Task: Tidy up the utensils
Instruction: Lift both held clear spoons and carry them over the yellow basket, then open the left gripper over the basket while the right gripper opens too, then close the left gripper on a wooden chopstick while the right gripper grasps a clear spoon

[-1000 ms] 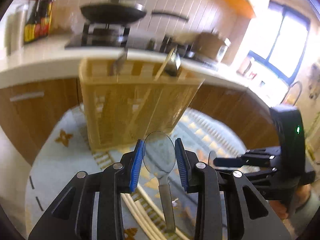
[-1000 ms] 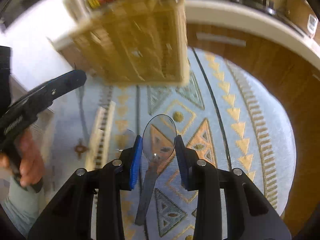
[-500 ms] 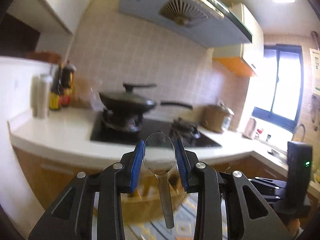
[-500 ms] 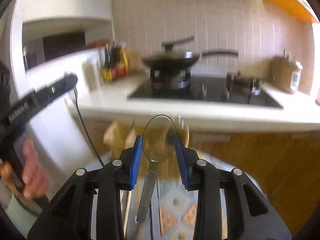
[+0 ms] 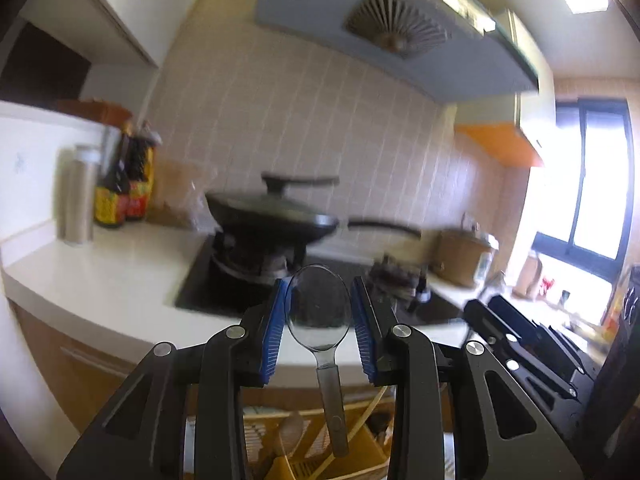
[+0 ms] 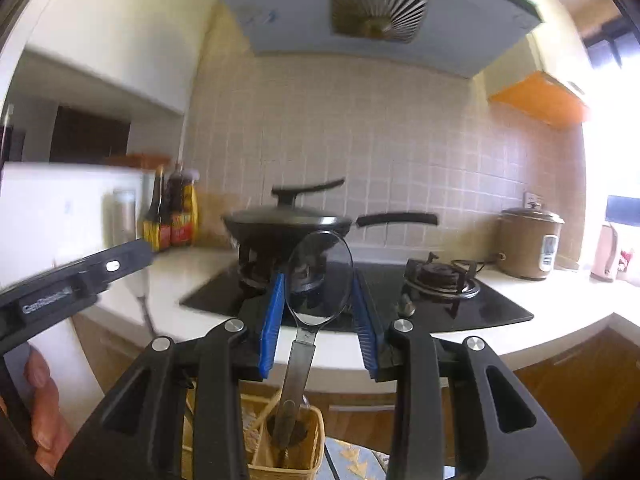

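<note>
Left wrist view: the left gripper (image 5: 319,310) has its blue-padded jaws closed against the bowl of a clear plastic spoon (image 5: 320,312), bowl up between the pads and its grey-tinted handle hanging straight down. Below the handle lies a woven yellow wicker utensil basket (image 5: 360,456) with divided compartments, holding a pale chopstick and other utensils too blurred to name. Behind, a black lidded wok (image 5: 276,216) sits on a black glass gas hob (image 5: 240,284) set into a white countertop (image 5: 100,272).

Right wrist view: the right gripper (image 6: 318,300) likewise clamps a second clear plastic spoon (image 6: 320,280) by the edges of its bowl, which stands upright and see-through, the wok showing through it. Its handle slants slightly down to the left, and the tip appears to reach the open top of the wicker basket (image 6: 312,432), among dark utensils. The left gripper's black body (image 6: 72,284) shows at the left edge, with the person's fingers (image 6: 44,408) under it.
</note>
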Tool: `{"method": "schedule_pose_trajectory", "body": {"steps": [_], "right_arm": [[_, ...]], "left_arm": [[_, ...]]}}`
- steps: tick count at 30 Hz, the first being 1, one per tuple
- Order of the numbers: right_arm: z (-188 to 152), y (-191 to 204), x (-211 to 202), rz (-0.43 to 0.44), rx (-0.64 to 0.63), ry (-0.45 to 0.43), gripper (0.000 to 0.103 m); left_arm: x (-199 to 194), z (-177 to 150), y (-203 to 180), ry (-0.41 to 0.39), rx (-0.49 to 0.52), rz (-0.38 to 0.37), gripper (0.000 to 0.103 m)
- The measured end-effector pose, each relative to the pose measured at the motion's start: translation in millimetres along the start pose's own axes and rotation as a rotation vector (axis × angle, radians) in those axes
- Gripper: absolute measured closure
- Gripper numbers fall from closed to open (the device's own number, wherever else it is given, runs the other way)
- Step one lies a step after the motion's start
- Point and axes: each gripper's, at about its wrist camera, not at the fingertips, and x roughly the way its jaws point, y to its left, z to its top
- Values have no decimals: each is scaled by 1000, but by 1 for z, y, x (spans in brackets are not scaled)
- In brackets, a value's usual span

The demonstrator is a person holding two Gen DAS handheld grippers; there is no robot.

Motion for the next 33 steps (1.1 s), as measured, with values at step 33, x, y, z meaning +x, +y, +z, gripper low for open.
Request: {"method": "schedule_pose_trajectory", "body": {"steps": [33], "right_arm": [[-44,-28,-47,263,315,483,63]], "left_arm": [[-103,-6,-1,144,28,-99,60]]}}
